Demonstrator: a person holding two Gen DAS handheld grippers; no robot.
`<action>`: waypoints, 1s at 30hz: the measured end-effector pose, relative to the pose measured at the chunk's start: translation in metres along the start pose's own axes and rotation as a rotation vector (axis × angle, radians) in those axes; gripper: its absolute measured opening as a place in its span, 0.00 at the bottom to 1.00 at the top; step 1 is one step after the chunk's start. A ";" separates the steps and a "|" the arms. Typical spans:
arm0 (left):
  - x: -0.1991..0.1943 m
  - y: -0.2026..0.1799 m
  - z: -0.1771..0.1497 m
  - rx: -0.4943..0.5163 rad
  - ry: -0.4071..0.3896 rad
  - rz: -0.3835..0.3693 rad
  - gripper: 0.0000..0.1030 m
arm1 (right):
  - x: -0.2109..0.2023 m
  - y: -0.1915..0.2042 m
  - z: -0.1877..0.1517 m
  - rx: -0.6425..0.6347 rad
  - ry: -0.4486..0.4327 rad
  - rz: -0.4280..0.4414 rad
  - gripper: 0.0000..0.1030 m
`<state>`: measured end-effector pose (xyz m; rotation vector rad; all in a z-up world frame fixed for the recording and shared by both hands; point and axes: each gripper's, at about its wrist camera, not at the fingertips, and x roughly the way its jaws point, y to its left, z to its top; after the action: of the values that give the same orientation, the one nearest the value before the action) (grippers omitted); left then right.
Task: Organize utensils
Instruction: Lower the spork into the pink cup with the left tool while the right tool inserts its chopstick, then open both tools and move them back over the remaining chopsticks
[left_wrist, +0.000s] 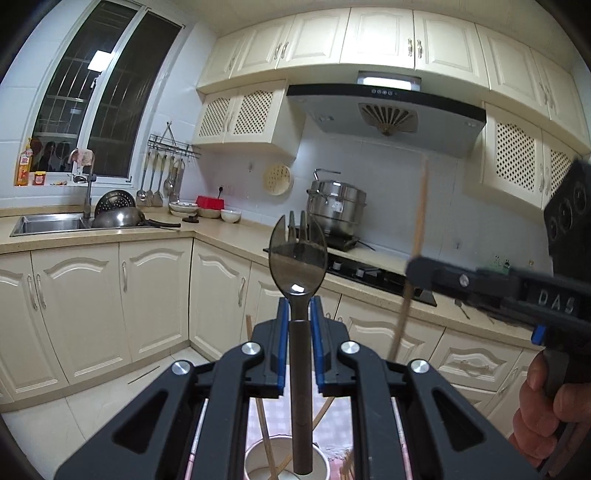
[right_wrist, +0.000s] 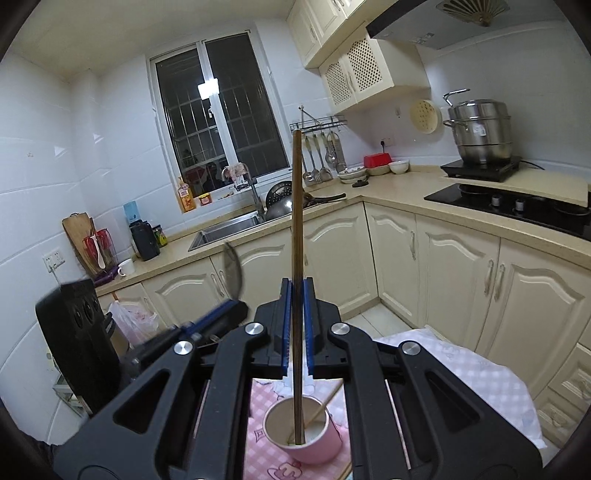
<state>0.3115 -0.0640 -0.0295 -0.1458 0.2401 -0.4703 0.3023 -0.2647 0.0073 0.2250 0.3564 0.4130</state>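
While both tools hang over the pink cup (right_wrist: 304, 439) | my left gripper (left_wrist: 298, 314) clamps the spork (left_wrist: 297, 258) | right gripper (right_wrist: 297, 295) pinches a chopstick (right_wrist: 296, 206), tip in cup | I judge: other sticks already in, these two left.

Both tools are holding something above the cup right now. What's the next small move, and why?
Probably open the right tool a little and release the chopstick. It stands upright in the clamp, and its lower end looks already inside the pink cup, where another stick leans. The left tool holds the spork with its handle tip at a cup rim, so it could follow.
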 end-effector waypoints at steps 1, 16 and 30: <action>0.005 -0.001 -0.005 0.003 0.008 0.003 0.11 | 0.005 0.000 -0.003 0.000 0.005 0.001 0.06; 0.032 0.014 -0.053 -0.018 0.090 0.028 0.11 | 0.040 -0.012 -0.032 0.022 0.092 -0.033 0.07; -0.006 0.019 -0.034 0.035 0.087 0.089 0.90 | -0.012 -0.042 -0.025 0.123 0.009 -0.094 0.90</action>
<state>0.3056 -0.0469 -0.0648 -0.0800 0.3222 -0.3921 0.2974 -0.3043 -0.0238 0.3254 0.3999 0.3000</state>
